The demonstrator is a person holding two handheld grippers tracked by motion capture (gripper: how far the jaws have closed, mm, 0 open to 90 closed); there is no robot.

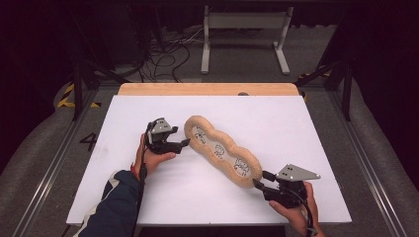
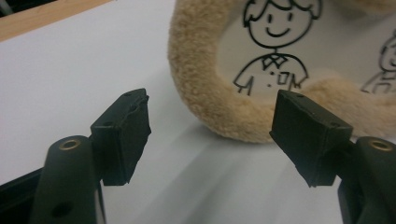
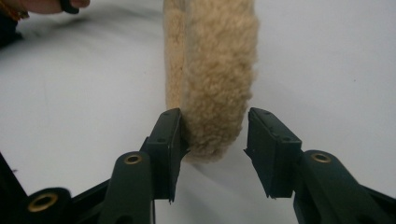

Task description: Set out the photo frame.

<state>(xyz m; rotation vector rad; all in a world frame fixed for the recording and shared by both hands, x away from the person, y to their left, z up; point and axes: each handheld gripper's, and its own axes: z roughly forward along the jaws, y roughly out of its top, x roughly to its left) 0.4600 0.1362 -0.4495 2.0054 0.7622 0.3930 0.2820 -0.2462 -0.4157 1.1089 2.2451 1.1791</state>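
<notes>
A dark room surrounds a white table [image 1: 148, 192] with a strip of pale wood along its far edge, cables and a grey metal stand lying on the floor beyond it at the top of the frame; across the middle of the table, running from the centre down toward the lower right, lies a long fluffy tan frame [image 1: 221, 150] with wavy sides, its flat inner panel printed with little line-drawn cartoon figures; the left gripper [image 1: 185, 143] sits left of centre, held in a hand coming out of a dark blue sleeve, its jaws spread wide apart and empty, their tips just beside the frame's upper end without clasping it, and in the left gripper view the fuzzy rim [image 2: 201, 84] curves just past the black pads; the right gripper [image 1: 260, 180] is at the lower right, its jaws apart and straddling the frame's lower end; in the right gripper view the left pad touches the fleece [image 3: 212, 74] while the right pad stands a little clear of it.
</notes>
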